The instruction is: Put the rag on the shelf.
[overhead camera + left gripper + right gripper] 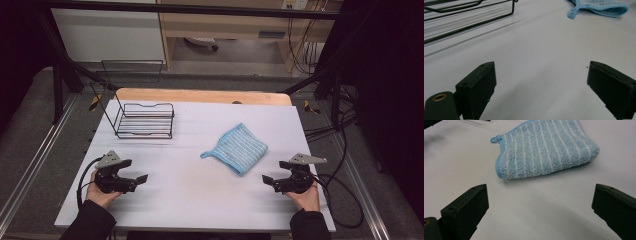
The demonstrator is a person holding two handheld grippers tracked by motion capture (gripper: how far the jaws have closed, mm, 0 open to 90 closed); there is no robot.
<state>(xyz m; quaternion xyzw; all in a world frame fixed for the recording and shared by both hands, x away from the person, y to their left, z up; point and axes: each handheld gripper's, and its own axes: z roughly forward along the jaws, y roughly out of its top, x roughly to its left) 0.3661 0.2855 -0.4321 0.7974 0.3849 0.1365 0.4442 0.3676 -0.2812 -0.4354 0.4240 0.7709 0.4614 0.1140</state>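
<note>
Though folded, towel (546, 150) visibly striped

Bare table (190, 195) lies between both grippers; towel (240, 148) and rack (145, 120) beyond.

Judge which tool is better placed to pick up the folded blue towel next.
Right, probably. The right tool sits nearer the folded blue towel, and the right gripper view has it straight ahead between open jaws. The left tool, also open, is farther away, closer to the wire rack.

Dim overhead light, soft shadows
</note>
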